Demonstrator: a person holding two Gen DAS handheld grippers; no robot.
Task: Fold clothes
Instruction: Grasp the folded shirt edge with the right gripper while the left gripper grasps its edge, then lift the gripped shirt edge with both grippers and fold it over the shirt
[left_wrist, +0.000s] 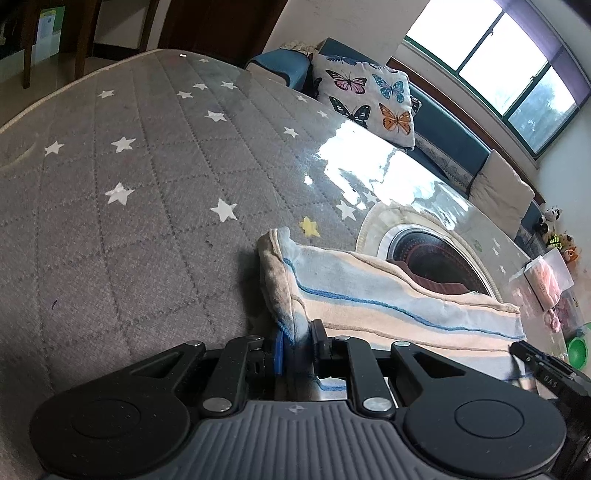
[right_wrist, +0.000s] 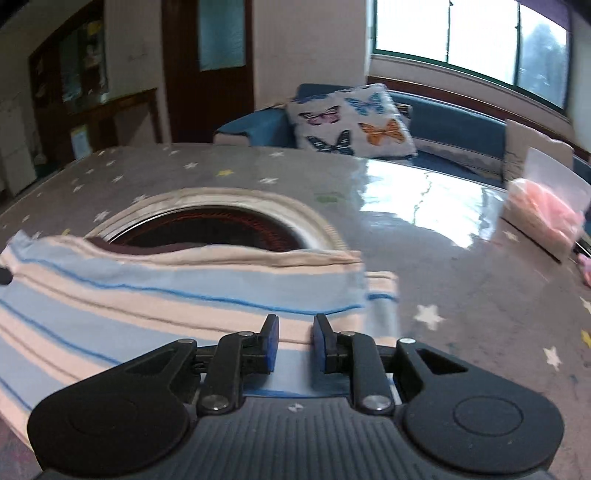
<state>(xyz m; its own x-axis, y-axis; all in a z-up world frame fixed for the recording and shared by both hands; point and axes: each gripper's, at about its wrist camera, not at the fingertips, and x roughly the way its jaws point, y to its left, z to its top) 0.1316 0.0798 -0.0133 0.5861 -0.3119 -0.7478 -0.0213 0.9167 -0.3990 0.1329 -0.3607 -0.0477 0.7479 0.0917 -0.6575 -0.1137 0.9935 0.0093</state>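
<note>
A striped cloth (left_wrist: 373, 299) in pale blue, peach and blue lines lies folded on the grey star-print table cover (left_wrist: 129, 221). My left gripper (left_wrist: 297, 343) is shut on the cloth's near left edge, which stands pinched between the pads. In the right wrist view the same cloth (right_wrist: 166, 291) spreads to the left and centre. My right gripper (right_wrist: 295, 343) hovers over its near right part with the pads a small gap apart and nothing held between them. The right gripper's tip also shows in the left wrist view (left_wrist: 532, 354).
A round patterned mat (left_wrist: 436, 254) lies under glossy plastic behind the cloth. A box with pink contents (right_wrist: 543, 218) stands at the right. A blue sofa with a butterfly cushion (right_wrist: 351, 122) runs along the far side under a window. A green cup (left_wrist: 577, 350) sits far right.
</note>
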